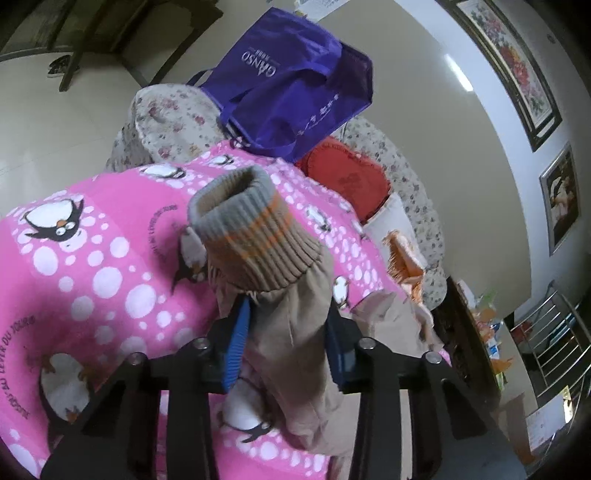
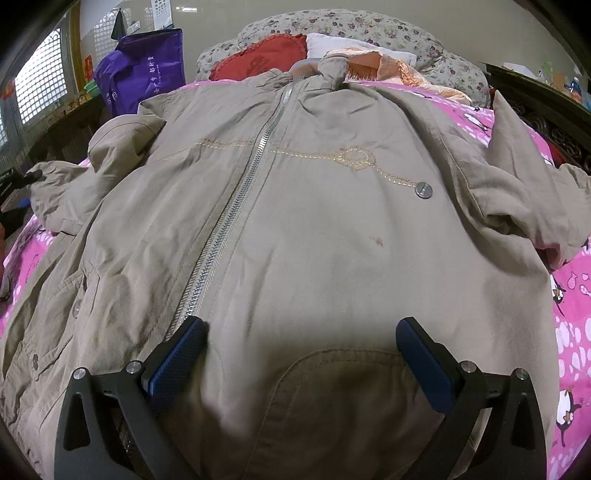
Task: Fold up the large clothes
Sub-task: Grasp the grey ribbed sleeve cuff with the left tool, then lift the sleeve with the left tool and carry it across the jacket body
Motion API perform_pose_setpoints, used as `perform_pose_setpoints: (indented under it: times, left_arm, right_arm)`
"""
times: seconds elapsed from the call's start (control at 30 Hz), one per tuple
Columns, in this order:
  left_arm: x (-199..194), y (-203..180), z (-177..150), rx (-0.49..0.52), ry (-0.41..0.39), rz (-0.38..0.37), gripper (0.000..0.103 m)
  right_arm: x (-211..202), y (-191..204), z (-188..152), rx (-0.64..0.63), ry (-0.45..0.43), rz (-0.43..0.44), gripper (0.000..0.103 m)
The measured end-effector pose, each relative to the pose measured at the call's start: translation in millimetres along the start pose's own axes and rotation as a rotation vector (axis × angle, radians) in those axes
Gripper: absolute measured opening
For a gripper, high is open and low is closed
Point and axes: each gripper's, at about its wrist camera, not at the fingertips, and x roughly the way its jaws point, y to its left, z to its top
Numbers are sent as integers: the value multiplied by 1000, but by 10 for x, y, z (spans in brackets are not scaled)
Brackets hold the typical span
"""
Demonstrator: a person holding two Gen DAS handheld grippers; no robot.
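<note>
The beige jacket lies zipped and spread front-up on the pink penguin sheet of the bed, with the right gripper over its hem, jaws released and wide. The left gripper has its jaws clenched on the jacket's sleeve, ribbed cuff sticking up. At the bed's head sit a purple bag, a red cushion and floral pillows.

Left wrist view looks close along a jacket sleeve; right looks down over the same jacket and bed
</note>
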Motion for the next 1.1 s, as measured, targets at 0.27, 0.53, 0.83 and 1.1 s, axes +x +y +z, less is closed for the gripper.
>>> perform_pose_setpoints:
  times: [0.27,0.53,0.83,1.1]
  left_arm:
    - [-557,-143,489,29,-179,257,6]
    - [-1021,-505,1024,112,-284,355,6]
    - [360,-2300,-143,462,20,29,5]
    - [1586,-3176,-1654,572,302,-88,5]
  right_arm:
    - [-12,-15,-7,5,-1,5,102]
    - [-21,-29,-8,6,0,5,102]
    - [-202,-201,-83,109,86,-56,102]
    - [-302,-313,-307,166,39,-30,102]
